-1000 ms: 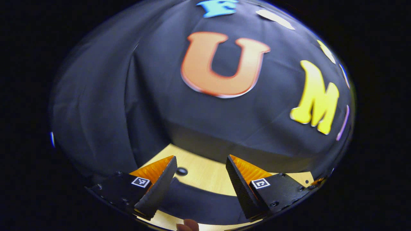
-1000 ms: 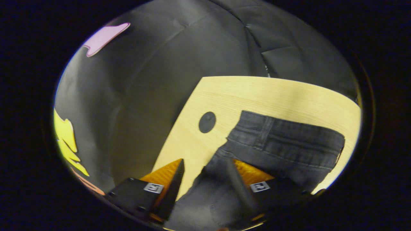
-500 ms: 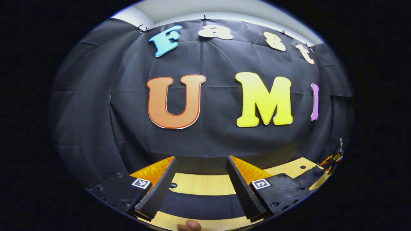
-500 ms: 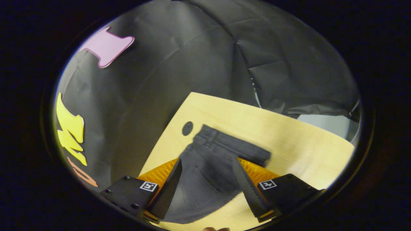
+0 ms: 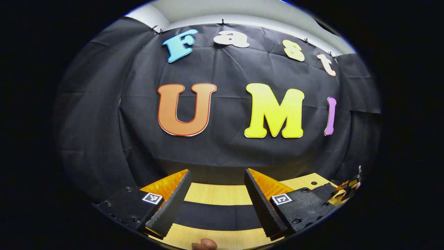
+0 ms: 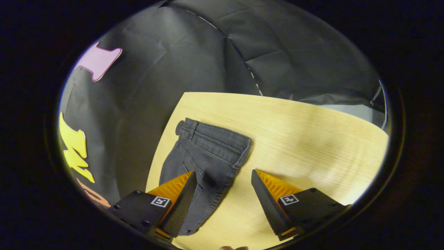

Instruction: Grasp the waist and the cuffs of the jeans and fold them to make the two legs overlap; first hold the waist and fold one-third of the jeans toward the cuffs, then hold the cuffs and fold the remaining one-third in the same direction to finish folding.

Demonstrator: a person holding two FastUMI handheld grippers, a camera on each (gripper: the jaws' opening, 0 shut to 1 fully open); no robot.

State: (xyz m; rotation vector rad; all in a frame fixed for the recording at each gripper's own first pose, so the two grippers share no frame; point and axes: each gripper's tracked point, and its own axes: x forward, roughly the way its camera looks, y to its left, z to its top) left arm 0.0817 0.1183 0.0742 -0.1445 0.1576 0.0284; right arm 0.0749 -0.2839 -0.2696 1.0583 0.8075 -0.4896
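Both claws stand with fingers spread, holding nothing. The right gripper (image 6: 223, 203) hangs above the dark grey jeans (image 6: 204, 156), which lie flat along the desk's (image 6: 305, 139) left edge, waistband toward its far corner. The left gripper (image 5: 216, 199) points across a dark band of denim.

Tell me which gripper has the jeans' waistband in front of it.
The right gripper: the waistband lies just ahead of its open fingers, whereas the left gripper faces a plain dark strip of the jeans.

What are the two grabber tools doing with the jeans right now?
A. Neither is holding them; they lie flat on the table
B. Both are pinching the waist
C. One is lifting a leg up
A: the jeans lie flat on the table, with the right gripper and left gripper open above them.
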